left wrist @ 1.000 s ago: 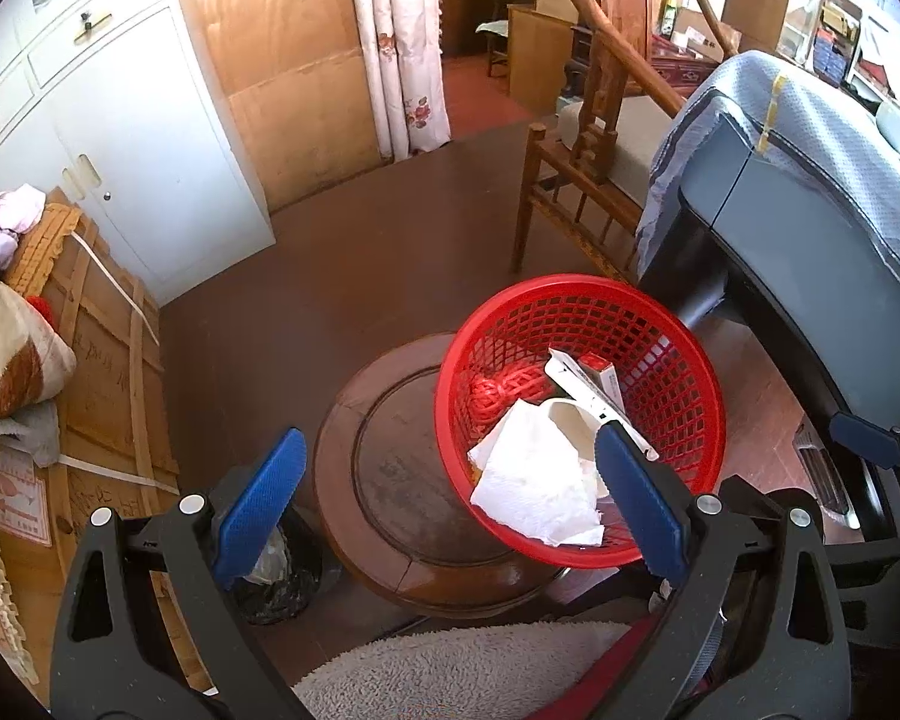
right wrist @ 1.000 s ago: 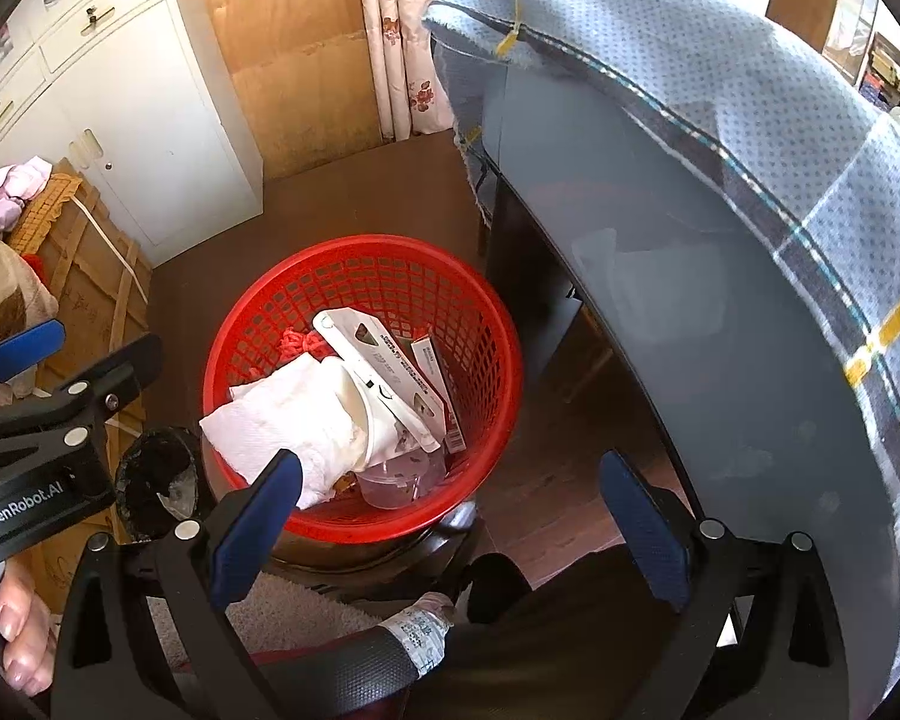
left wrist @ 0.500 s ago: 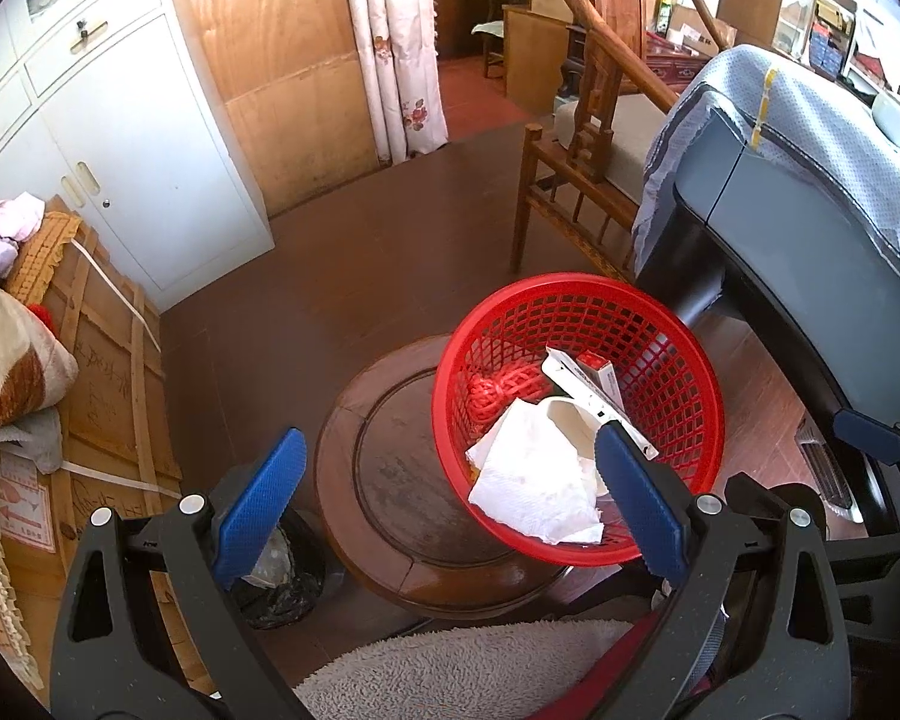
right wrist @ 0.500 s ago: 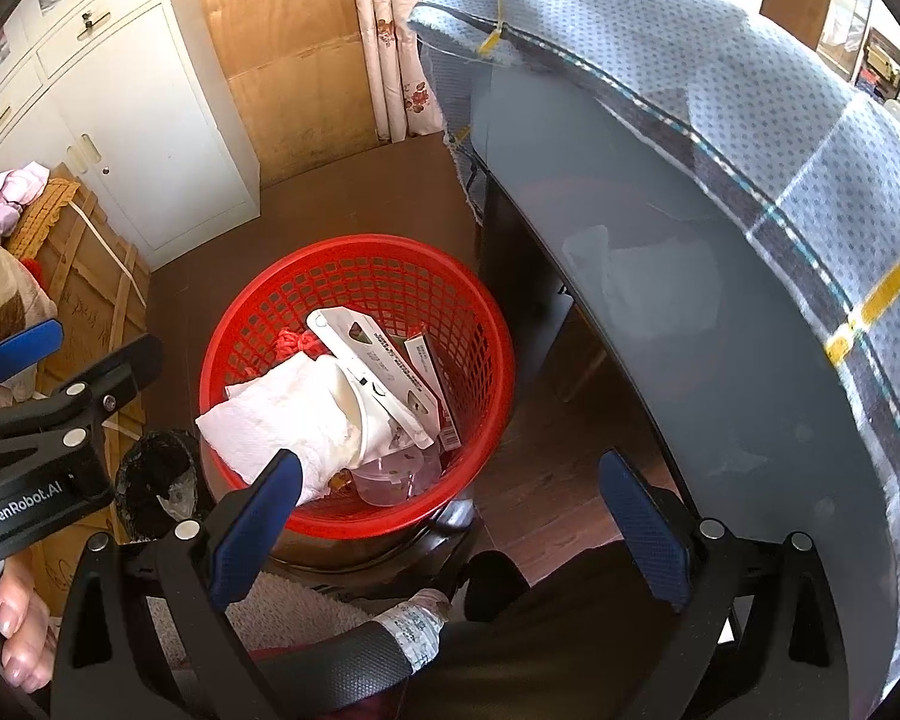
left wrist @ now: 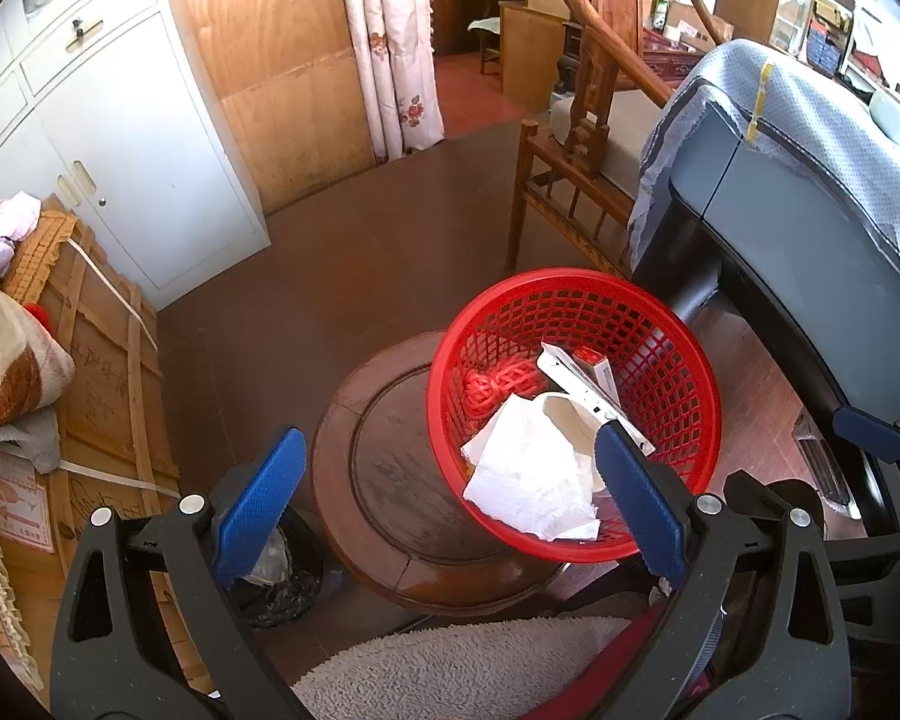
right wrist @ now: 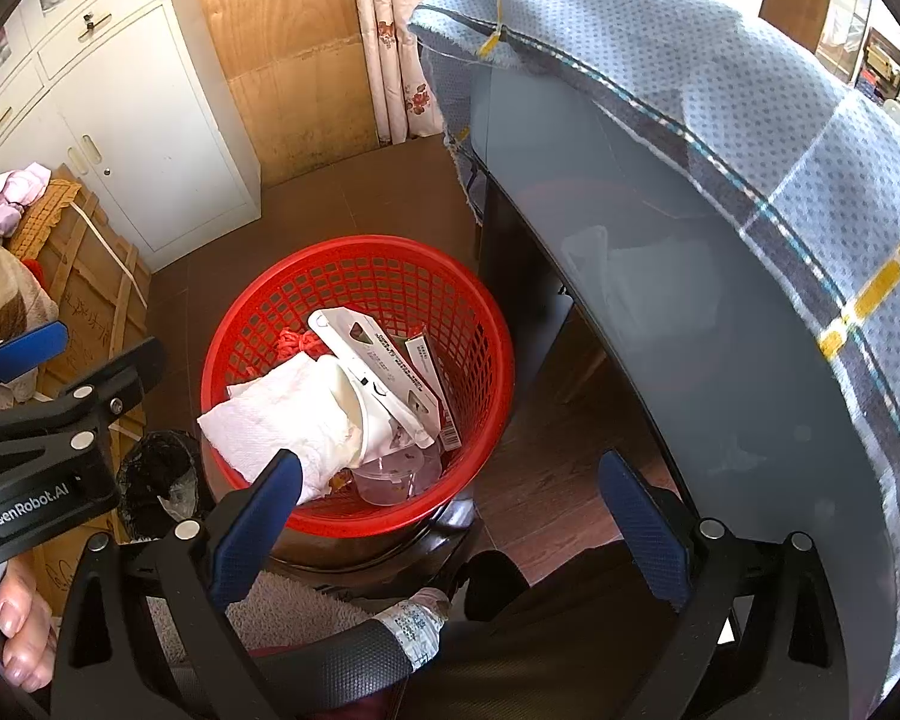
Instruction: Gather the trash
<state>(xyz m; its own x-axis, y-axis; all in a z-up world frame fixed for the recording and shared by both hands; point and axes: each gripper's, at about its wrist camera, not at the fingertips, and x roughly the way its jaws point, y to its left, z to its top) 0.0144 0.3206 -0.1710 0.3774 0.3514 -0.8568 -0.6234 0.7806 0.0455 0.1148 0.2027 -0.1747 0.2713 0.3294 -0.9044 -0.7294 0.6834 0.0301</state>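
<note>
Red basket [right wrist: 354, 276] holding trash

Crumpled white paper [right wrist: 282, 414] lies at its 8 o'clock side, a white card [right wrist: 378, 372] and small box [right wrist: 432, 384] slant across the middle.

Basket [right wrist: 480, 360]: red, open mesh. Paper [right wrist: 270, 414] inside: white. Stool [left wrist: 390, 480]: dark brown wood. Cloth [right wrist: 750, 108] over the grey furniture: light blue, dotted, with dark grey and yellow stripes. Curtain [left wrist: 396, 60]: pale with red flowers. Cabinet [left wrist: 120, 150]: white.

A round wooden stool [left wrist: 402, 480] carries the red basket [left wrist: 678, 450], which overhangs its edge.
</note>
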